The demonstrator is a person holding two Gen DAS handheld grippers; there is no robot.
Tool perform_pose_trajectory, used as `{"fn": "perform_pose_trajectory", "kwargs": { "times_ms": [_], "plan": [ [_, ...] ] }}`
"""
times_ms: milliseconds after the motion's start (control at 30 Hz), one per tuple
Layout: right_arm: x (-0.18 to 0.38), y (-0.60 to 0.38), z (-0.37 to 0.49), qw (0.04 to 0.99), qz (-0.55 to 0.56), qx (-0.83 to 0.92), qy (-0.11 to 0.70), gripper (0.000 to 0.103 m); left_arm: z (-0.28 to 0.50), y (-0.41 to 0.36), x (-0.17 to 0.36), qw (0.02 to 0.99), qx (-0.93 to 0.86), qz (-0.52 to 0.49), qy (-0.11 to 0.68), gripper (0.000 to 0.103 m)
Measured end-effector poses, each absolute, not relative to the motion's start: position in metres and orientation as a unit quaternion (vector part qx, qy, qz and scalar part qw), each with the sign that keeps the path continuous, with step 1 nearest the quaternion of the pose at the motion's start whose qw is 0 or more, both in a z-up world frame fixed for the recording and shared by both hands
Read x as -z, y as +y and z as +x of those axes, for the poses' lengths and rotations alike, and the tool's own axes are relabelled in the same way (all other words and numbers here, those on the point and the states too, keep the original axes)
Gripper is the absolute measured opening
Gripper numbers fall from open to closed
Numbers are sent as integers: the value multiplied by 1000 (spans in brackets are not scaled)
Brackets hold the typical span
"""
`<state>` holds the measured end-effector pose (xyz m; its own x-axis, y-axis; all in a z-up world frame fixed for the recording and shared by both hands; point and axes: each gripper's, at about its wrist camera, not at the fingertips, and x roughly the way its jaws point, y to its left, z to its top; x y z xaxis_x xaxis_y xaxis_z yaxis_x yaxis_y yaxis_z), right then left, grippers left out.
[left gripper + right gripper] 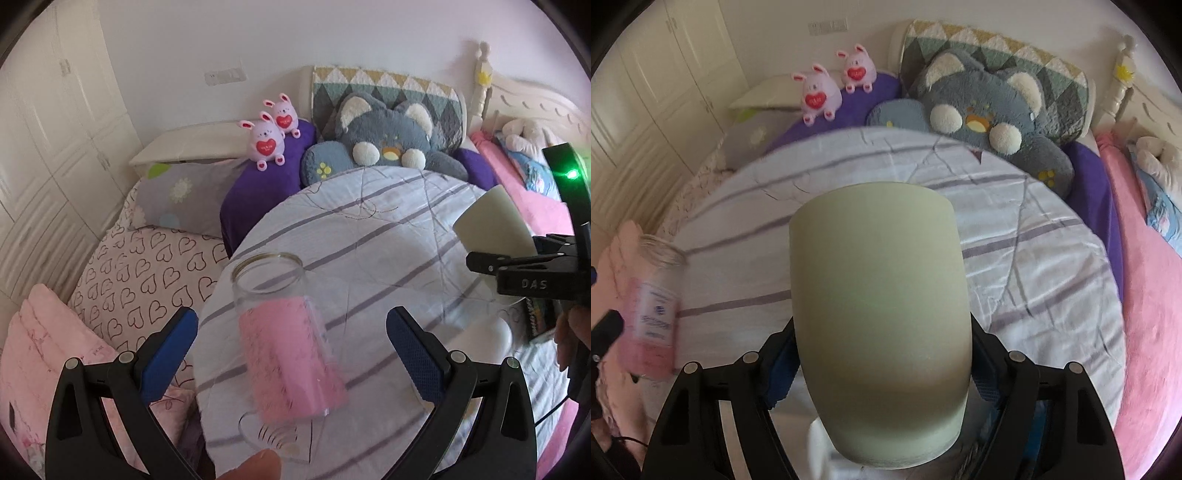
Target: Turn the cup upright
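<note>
A clear glass cup with a pink label stands mouth-up on the round table, between the spread fingers of my left gripper, which is open and not touching it. It also shows at the left edge of the right wrist view. My right gripper is shut on a pale green cup, held above the table with its wider end pointing away from the camera. That green cup and the right gripper appear at the right of the left wrist view.
The round table has a white cloth with grey stripes. Behind it lies a bed with a grey cat plush, two pink bunny toys, pillows and pink blankets. White cupboards line the left wall.
</note>
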<state>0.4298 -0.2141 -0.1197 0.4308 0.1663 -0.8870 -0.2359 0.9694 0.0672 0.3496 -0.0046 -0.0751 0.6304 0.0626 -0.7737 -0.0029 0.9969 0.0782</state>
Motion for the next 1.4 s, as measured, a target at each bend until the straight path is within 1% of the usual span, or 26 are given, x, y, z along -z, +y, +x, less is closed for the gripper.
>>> {"fn": "perform_pose_trajectory", "kwargs": {
  "times_ms": [200, 333, 433, 567, 733, 1033, 1200, 1400],
  "plan": [
    [73, -206, 368, 865, -11, -129, 484, 79, 296, 7, 52, 914, -16, 27, 405, 103],
    [61, -197, 311, 873, 6, -131, 470, 79, 254, 18, 47, 919, -14, 23, 393, 103],
    [66, -194, 273, 873, 27, -132, 469, 79, 225, 23, 50, 921, -15, 24, 389, 103],
    [97, -186, 227, 864, 75, -127, 481, 79, 193, 27, 61, 919, -22, 33, 392, 103],
    [136, -171, 212, 857, 105, -107, 493, 79, 164, 26, 76, 918, -31, 47, 393, 103],
    [166, -152, 218, 854, 105, -81, 503, 80, 139, 27, 87, 915, -36, 45, 400, 103],
    [153, -156, 197, 866, 95, -87, 482, 82, 129, 24, 82, 916, -36, 41, 397, 103],
    [113, -175, 157, 892, 103, -97, 429, 82, 112, 14, 71, 920, -31, 43, 388, 103]
  ]
}}
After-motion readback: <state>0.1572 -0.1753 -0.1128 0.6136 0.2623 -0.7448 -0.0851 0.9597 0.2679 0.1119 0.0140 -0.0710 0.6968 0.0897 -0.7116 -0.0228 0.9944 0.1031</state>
